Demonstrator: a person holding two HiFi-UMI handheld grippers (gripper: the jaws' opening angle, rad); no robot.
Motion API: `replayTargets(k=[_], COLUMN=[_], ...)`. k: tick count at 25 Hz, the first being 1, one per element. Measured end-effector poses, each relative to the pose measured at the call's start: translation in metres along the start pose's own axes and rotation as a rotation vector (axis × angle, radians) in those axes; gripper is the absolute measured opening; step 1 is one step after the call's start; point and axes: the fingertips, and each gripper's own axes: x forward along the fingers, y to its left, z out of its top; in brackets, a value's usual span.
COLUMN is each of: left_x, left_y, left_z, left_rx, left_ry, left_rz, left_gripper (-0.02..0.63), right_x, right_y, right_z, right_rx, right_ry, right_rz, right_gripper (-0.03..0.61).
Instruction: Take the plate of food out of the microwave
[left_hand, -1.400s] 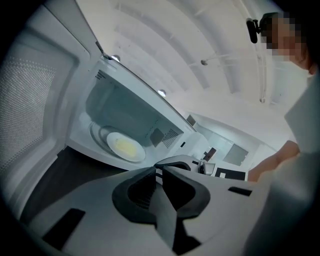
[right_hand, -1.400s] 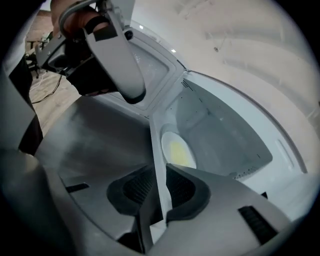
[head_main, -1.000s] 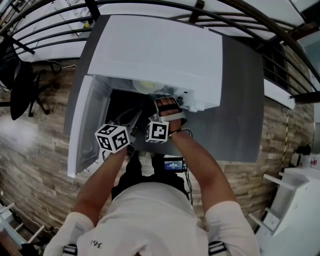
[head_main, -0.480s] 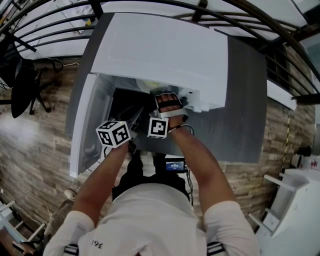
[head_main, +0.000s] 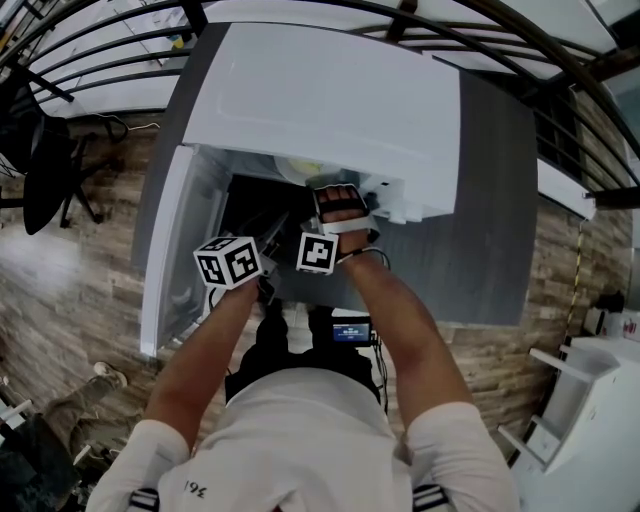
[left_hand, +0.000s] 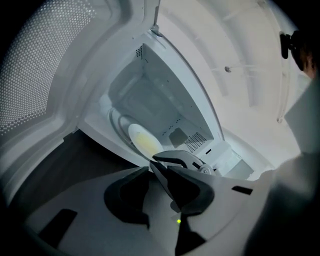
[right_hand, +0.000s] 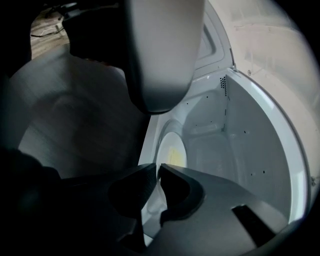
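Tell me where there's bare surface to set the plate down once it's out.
Right of the microwave, the grey countertop is bare out to its right and front edges. Crowded: the cavity mouth, filled by both forearms, and the left, blocked by the open door.

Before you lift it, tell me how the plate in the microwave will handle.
The plate looks like thin white ceramic: probably stiff, slippery and breakable. It is flat, so the yellow food may slide if tilted.
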Motion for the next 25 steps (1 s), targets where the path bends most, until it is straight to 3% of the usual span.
replayTargets(k=[12,17,25], left_x=[0.019,0.025,0.033], left_y=[0.029,0.03,0.033], left_z=[0.019,0.031,0.033], left_rx=[-0.069,-0.106,-0.113], left_ry=[-0.045,-0.086,-0.061], left_rz=[0.02,-0.028,-0.043], left_gripper=[0.101,0.101,0.101], right_x=[-0.025,-0.035,-0.053], right_y=[0.005,0.012,0.01], right_z=[0.006,0.002,-0.001], right_rx=[-0.008,-0.018,-0.017], right_ry=[-0.054,-0.072,-0.105], right_rz=[0.013,0.027,0.018], right_gripper=[0.021,0.02,0.015])
